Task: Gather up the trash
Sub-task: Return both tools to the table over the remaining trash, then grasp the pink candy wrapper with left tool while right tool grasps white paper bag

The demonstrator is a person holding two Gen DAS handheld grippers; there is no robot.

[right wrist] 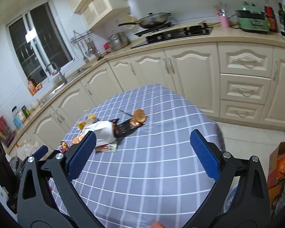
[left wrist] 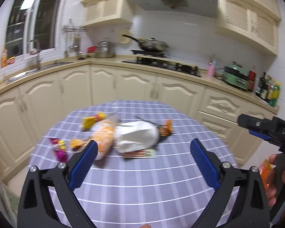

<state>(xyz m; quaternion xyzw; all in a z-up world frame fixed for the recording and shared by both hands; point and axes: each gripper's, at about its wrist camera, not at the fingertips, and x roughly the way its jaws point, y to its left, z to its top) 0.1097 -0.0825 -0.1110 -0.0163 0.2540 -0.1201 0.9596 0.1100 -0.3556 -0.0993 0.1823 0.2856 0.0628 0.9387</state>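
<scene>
Blue-padded left gripper (left wrist: 143, 148) and right gripper (right wrist: 142, 142) both spread wide, empty, above the checked tablecloth (right wrist: 161, 167). Wrappers and a white bag (left wrist: 137, 135) lie clustered at the far side.

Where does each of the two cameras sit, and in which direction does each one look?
Left wrist view: on the left gripper, looking forward over the checked table at the trash pile and the stove counter; its open blue fingers show, plus the person's hand holding the other gripper at the right edge.
Right wrist view: on the right gripper, looking from further right and tilted; its open fingers show, and a fingertip at the bottom edge.
Both views share the table, the white bag, the wok and the green cooker.
</scene>
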